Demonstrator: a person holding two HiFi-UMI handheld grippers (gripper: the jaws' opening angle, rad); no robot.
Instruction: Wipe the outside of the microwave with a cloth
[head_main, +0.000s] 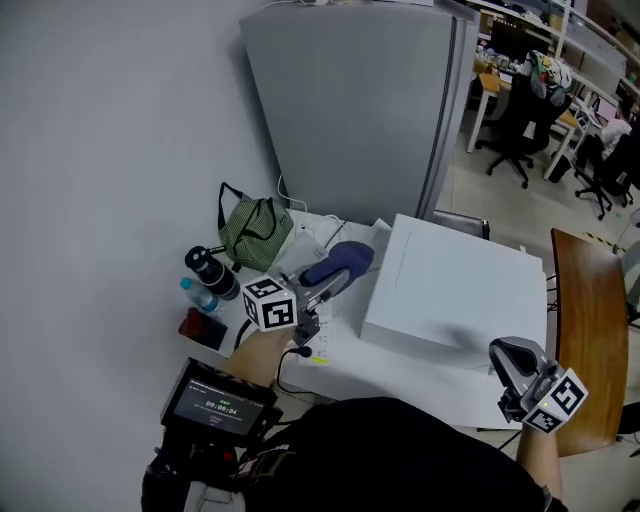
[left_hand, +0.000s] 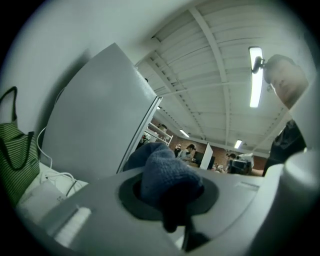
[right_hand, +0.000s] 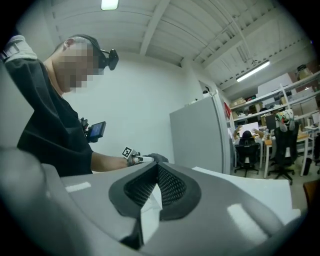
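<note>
Between the left gripper's (head_main: 328, 283) jaws a blue cloth (head_main: 341, 261) is sitting clamped, microwave (head_main: 455, 290) just to its right, while the right gripper (right_hand: 156, 187) is hovering closed, empty.

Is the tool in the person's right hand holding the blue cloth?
No, the right tool is shut and empty; the cloth sits in the left tool.

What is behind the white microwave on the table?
A tall grey fridge stands behind the microwave, an office chair farther back. Its own body covers its rear face and anything right against it. The left tongs hold a blue cloth beside it.
</note>
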